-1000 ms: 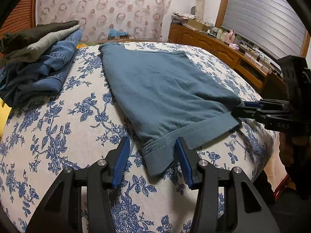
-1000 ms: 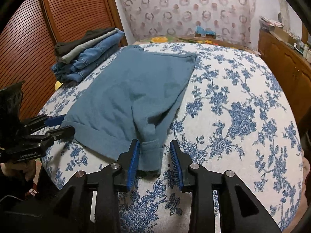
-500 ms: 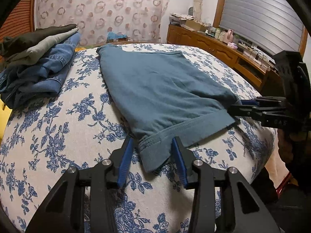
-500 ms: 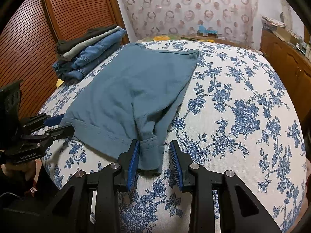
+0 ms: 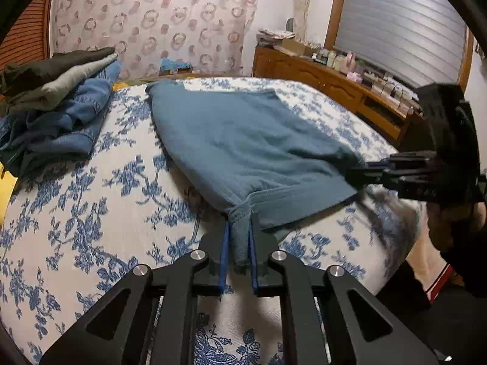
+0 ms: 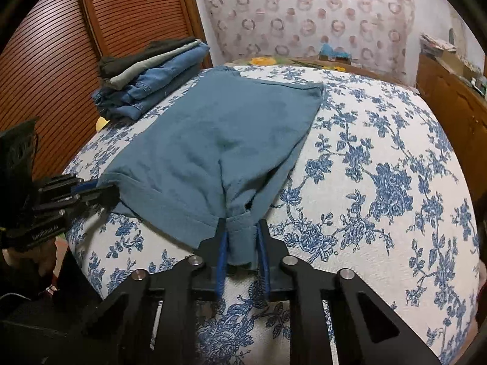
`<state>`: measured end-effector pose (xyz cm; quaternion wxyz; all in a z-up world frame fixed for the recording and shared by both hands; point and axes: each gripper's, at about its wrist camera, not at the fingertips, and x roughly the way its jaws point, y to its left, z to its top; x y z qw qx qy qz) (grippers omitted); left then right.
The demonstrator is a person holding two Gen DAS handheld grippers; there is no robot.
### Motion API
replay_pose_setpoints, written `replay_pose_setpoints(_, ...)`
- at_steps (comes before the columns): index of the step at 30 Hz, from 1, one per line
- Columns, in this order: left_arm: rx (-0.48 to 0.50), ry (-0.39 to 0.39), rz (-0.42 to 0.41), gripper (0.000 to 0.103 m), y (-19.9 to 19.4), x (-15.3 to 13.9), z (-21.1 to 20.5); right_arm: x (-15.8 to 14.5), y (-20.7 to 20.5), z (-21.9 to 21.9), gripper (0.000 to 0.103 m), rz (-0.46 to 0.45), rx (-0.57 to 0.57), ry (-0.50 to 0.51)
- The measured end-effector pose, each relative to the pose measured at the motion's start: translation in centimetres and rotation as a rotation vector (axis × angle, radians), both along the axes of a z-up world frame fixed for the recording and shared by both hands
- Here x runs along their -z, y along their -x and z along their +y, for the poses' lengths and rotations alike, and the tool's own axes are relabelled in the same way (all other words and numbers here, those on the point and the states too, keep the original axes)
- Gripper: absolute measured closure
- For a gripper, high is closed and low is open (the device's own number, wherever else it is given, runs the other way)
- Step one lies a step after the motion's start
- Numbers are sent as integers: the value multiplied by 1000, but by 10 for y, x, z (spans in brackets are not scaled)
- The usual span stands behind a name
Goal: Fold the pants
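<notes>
Pants (image 5: 243,140), teal, lie flat on the blue-flowered bedspread (image 5: 91,213), hem end at the near edge of the bed, the rest running away toward the far wall.

Left gripper (image 5: 239,228): clamped tight on one near hem corner, cloth bunched between the blue pads. Right gripper (image 6: 242,237): jaws closing on the other hem corner, fabric pinched and puckered between its pads. Each gripper shows at the side of the other's view, at its own end of the hem. Hem band between the two corners rests on the bedspread.

Further back, to the left of the pants and apart from them: stack of folded clothes (image 6: 146,76), denim below, grey and dark pieces on top. Beyond, patterned curtain (image 6: 304,15). Wooden dresser (image 5: 334,88) along the right side.
</notes>
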<state>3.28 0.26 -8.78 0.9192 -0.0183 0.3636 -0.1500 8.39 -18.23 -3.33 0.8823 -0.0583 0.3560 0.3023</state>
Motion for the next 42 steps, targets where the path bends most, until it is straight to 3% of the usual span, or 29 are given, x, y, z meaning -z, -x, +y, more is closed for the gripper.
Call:
replay_pose_setpoints(17, 23, 57, -188, 93, -6, -80, 14, -66, 14, -25, 90, -133, -30, -131)
replay_pose_setpoints(28, 42, 67, -272, 93, 5, -112, 16, -88, 33, -36, 90, -203, -46, -171)
replay_pose_setpoints(35, 42, 50, -236, 93, -9, -100, 13, -79, 25, -33, 90, -196, -47, -148)
replay_pose_setpoints(42, 15, 40, -172, 93, -47, -81, 18, -65, -20, -13, 90, -150, -39, -102)
